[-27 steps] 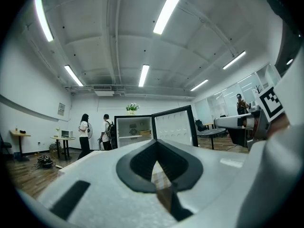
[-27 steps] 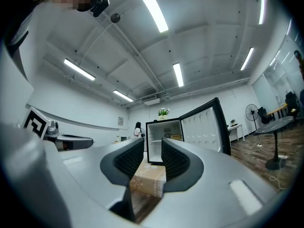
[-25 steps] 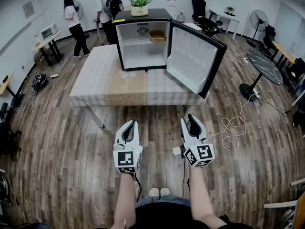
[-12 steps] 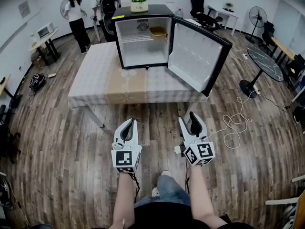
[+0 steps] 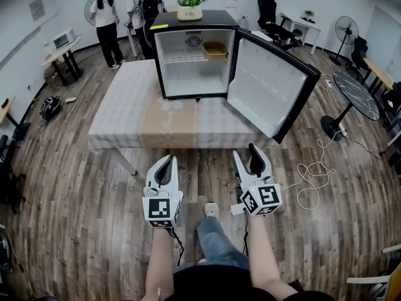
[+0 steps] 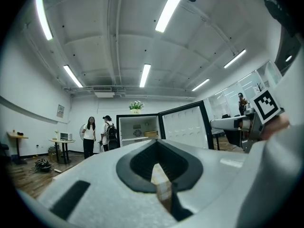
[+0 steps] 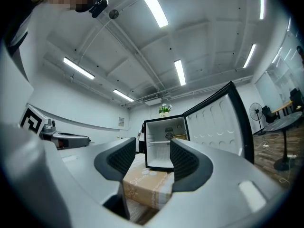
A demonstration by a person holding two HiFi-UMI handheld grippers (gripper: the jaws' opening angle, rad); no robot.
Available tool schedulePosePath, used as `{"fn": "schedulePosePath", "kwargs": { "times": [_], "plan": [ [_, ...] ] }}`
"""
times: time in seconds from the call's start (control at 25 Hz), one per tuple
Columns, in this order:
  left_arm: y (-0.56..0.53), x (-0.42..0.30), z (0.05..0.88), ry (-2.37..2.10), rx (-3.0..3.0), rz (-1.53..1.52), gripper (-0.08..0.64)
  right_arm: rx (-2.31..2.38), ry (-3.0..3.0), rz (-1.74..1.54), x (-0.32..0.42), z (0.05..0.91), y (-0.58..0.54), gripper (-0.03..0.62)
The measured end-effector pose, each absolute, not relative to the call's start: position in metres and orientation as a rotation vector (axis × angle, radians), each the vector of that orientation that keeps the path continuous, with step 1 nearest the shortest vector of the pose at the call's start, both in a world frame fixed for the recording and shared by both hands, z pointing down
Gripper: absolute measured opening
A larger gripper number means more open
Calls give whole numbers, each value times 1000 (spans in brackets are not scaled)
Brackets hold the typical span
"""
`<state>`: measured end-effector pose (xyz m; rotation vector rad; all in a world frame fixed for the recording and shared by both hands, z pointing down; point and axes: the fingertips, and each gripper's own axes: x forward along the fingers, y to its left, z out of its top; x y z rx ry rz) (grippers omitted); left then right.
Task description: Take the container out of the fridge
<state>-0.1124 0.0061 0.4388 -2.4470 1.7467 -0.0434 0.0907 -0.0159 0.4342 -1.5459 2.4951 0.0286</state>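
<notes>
You can read nothing for certain. The pot (image 5: 190, 12) on the fridge (image 5: 213, 17) bears a short word too small to make out, and the wall sheet (image 5: 36, 8) and the yellow sticker (image 5: 158, 26) are only blurs. The cubes (image 5: 162, 210) on your left gripper (image 5: 166, 162) and right gripper (image 5: 245, 152) show black-and-white square markers, without letters.

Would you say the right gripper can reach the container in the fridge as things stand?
Probably not: the fridge door is open, but the right gripper hangs short of the table.

Fridge (image 5: 191, 74) black, white inside; container (image 5: 215, 50) tan; tablecloth (image 5: 122, 108) pale checked, tan stripe.
</notes>
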Motion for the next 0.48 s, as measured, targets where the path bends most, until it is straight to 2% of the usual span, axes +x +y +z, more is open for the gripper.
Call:
{"fn": "schedulePosePath", "kwargs": {
  "times": [0.48],
  "plan": [
    [-148, -118, 450, 1843, -2415, -76, 5, -1498, 2573, 45, 81, 437, -182, 219]
  ]
}}
